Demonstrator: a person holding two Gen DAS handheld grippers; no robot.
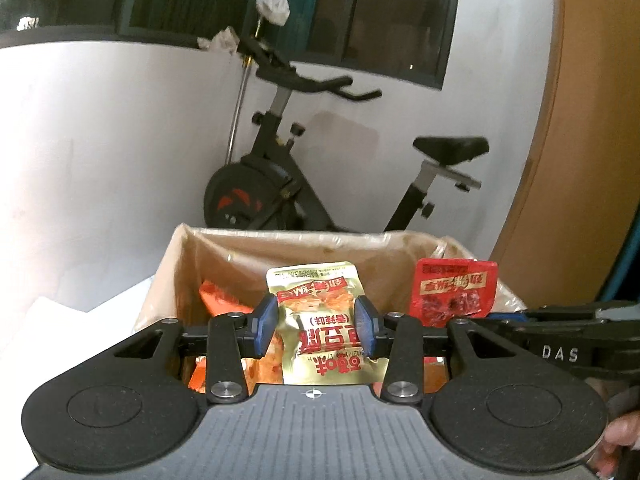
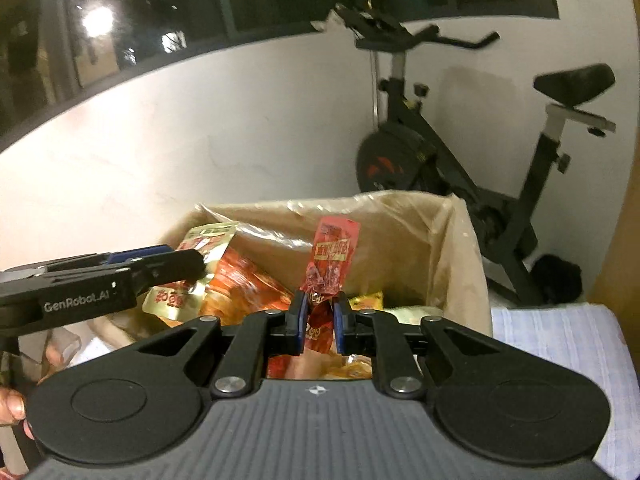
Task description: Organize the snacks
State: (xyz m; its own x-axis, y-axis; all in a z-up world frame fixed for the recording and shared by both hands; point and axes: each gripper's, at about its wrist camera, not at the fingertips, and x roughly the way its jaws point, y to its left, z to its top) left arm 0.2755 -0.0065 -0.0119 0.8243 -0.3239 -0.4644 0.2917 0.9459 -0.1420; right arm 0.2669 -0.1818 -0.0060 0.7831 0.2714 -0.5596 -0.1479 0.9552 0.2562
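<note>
White wall (image 1: 100, 160) and a dark window (image 1: 360, 20) back the scene, with an exercise bike (image 1: 304, 168) parked against the wall just behind a lined box (image 1: 304, 248). That box, draped inside with clear plastic, holds a heap of orange and red snack packets (image 2: 248, 280).

Over the box, the left gripper (image 1: 316, 326) is clenched on a gold packet (image 1: 320, 320), its 2 blue pads pressing the packet's sides; the packet stands upright with its print upside down. To the right of it, also over the box, the right gripper (image 2: 320, 320) pinches a red packet (image 2: 330, 256) by its crumpled lower end, so the packet sticks up above the heap. Both packets are held near each other, the gold one toward the box's left side and the red one nearer its middle. Beside the box on its right lies a pale blue striped cloth (image 2: 560, 340).
</note>
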